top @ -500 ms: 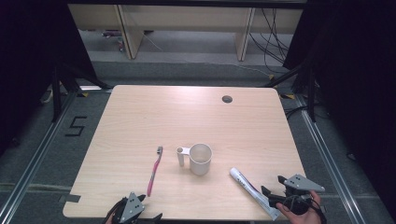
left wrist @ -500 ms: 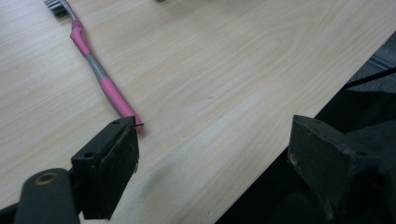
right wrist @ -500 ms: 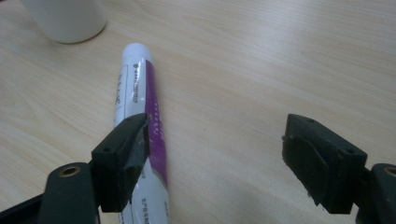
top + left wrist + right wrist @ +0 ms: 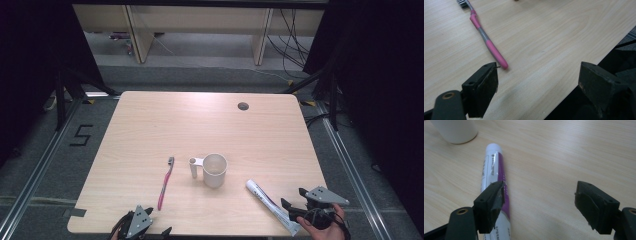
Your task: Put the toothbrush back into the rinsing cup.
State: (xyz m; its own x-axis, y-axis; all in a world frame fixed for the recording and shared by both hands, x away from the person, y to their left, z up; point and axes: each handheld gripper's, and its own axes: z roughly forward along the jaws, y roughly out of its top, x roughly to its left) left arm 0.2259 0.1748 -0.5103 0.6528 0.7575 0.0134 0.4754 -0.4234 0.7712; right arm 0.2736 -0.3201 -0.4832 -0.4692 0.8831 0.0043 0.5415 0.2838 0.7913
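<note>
A pink toothbrush (image 4: 165,183) lies left of a white mug (image 4: 214,170) with its handle turned left. A white and purple toothpaste tube (image 4: 269,205) rests at the front right. My left gripper (image 4: 145,228) is at the table's front edge, open, just short of the toothbrush's handle end. In the left gripper view, the toothbrush (image 4: 491,49) ends beside the left jaw of my left gripper (image 4: 539,78). My right gripper (image 4: 294,198) is open beside the tube. In the right gripper view, the left jaw of my right gripper (image 4: 541,198) stands over the tube (image 4: 491,167), with the mug (image 4: 454,130) beyond.
The light wooden table (image 4: 165,125) has a round cable hole (image 4: 243,106) near its far right. Dark floor with rails surrounds it, and a shelf unit (image 4: 200,30) stands behind. A person's hand (image 4: 320,232) holds the right gripper at the front edge.
</note>
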